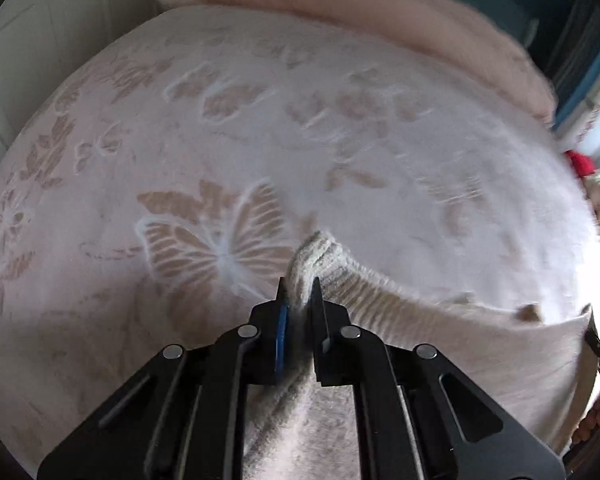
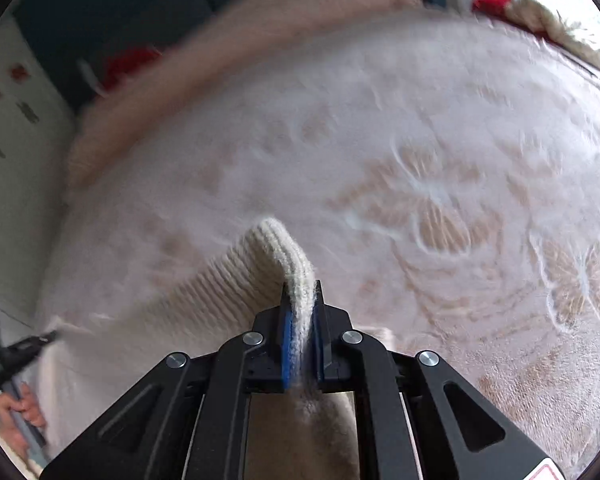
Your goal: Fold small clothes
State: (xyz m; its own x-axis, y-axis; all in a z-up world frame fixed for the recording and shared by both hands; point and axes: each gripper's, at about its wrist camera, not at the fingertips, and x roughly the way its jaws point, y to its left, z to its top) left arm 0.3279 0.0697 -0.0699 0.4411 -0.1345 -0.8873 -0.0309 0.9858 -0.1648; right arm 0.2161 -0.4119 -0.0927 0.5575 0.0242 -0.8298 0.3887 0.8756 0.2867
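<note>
Bedspread (image 1: 260, 92) in pale pink, worked with tan butterflies and flowers, fills both views, and a fluffy peach blanket (image 1: 380, 12) is bunched along its far edge. Red fabric (image 2: 494, 2) shows at the far corner of the bed in the right wrist view.

Across the bedspread a cream knitted garment (image 2: 236, 280) with a ribbed hem is stretched between the two tools, its body hanging toward the cameras. Much of both pictures is motion-blurred.

Left gripper (image 1: 299, 292) has its jaws nearly together, pinching a bunched corner of the ribbed hem; the knit bulges out just past the fingertips and runs away to the right. Right gripper (image 2: 301, 294) is likewise clamped almost closed on the opposite corner, a rounded fold of ribbing standing up between and beyond its blue-padded fingers, the hem trailing off to the left. Person's hand (image 2: 18, 410) grips the other tool's handle at the lower left edge.
</note>
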